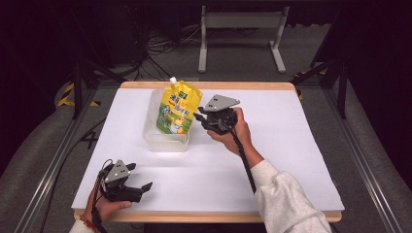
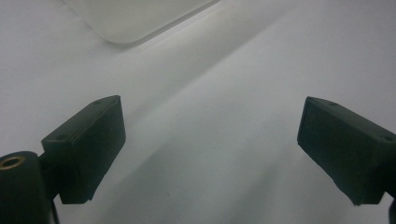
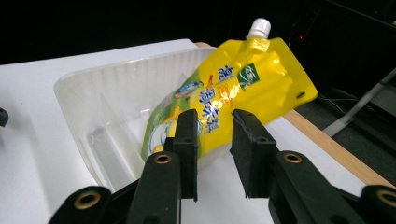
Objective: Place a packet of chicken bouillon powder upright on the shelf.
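The pouch (image 1: 178,108) stands tilted in the clear tub (image 1: 165,137), spout up, toward the table's (image 1: 291,160) far edge. Just right of the tub, the right gripper (image 1: 198,116) points at it, jaws narrow with nothing between. Well nearer the front edge, the left gripper (image 1: 145,186) rests, jaws wide, bare white tabletop around it.

A yellow spouted pouch (image 3: 233,88) with a white cap is propped upright, leaning, in a clear plastic tub (image 3: 93,116), just ahead of the right gripper (image 3: 215,140).
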The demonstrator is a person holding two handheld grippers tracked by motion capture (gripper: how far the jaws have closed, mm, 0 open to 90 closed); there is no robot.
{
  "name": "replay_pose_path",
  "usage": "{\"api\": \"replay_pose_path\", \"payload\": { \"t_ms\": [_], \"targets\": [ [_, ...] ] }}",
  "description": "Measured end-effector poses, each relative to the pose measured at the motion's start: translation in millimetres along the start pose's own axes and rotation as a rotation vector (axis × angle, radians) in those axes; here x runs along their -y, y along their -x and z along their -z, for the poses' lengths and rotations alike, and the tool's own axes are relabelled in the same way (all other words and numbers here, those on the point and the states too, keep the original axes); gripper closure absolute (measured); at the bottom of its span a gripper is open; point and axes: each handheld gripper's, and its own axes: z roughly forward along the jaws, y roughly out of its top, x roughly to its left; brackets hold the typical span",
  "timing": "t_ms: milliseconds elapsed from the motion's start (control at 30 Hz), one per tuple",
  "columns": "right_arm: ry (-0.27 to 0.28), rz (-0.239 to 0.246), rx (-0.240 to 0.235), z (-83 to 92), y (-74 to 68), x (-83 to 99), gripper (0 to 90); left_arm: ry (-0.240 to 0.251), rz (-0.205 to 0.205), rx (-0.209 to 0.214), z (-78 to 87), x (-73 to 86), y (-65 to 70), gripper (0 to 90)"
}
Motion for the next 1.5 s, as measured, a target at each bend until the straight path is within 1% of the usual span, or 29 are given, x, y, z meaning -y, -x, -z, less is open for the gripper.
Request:
{"api": "replay_pose_path", "payload": {
  "t_ms": [133,333,467,533,633,700,767,867,1000,1033,1133,1267,1367,1500],
  "targets": [
    [-0.019,0.024,0.012,6.2,1.7,7.5,70.4,0.001,-0.003,0.000,-0.5,-0.2,0.3,8.4],
    [-0.044,0.041,0.026,16.1,4.9,18.1,68.7,0.002,-0.007,0.001,-0.7,-0.3,0.7,8.4],
    [-0.057,0.039,0.031,23.5,7.6,27.1,66.5,0.000,-0.007,0.000,-0.7,-0.5,0.9,8.4],
    [-0.062,0.046,0.039,27.1,8.9,30.9,65.3,-0.002,-0.004,-0.001,-0.8,-0.7,1.3,8.4],
    [-0.067,0.044,0.044,32.1,11.4,35.9,62.7,-0.002,-0.003,-0.001,-1.0,-0.6,1.3,8.4],
    [-0.074,0.051,0.051,35.3,13.0,39.3,60.7,0.000,-0.003,-0.002,-0.9,-0.4,1.0,8.3],
    [-0.093,0.061,0.059,39.0,14.6,42.7,59.1,-0.002,-0.001,-0.004,-0.5,-0.2,0.8,8.4],
    [-0.098,0.071,0.074,45.3,16.9,47.3,57.1,-0.003,0.002,-0.005,0.4,0.3,0.2,8.3],
    [-0.110,0.073,0.084,51.0,19.6,53.7,52.1,-0.003,-0.004,-0.006,0.4,0.3,-0.1,8.3],
    [-0.115,0.081,0.086,52.4,20.2,55.5,50.9,-0.003,-0.005,-0.007,0.4,0.3,-0.1,8.3],
    [-0.124,0.085,0.090,55.9,21.7,61.5,44.4,-0.002,-0.003,-0.006,0.5,0.4,-0.1,8.3],
    [-0.136,0.092,0.097,60.0,23.3,69.7,39.6,-0.004,0.002,-0.007,0.1,0.2,0.7,8.3],
    [-0.150,0.097,0.101,63.7,24.1,74.4,36.6,-0.007,-0.002,-0.007,-0.1,0.1,0.7,8.3],
    [-0.152,0.091,0.104,69.4,24.9,79.6,35.4,-0.006,-0.002,-0.007,-0.2,0.1,0.7,8.3]
  ]
}}
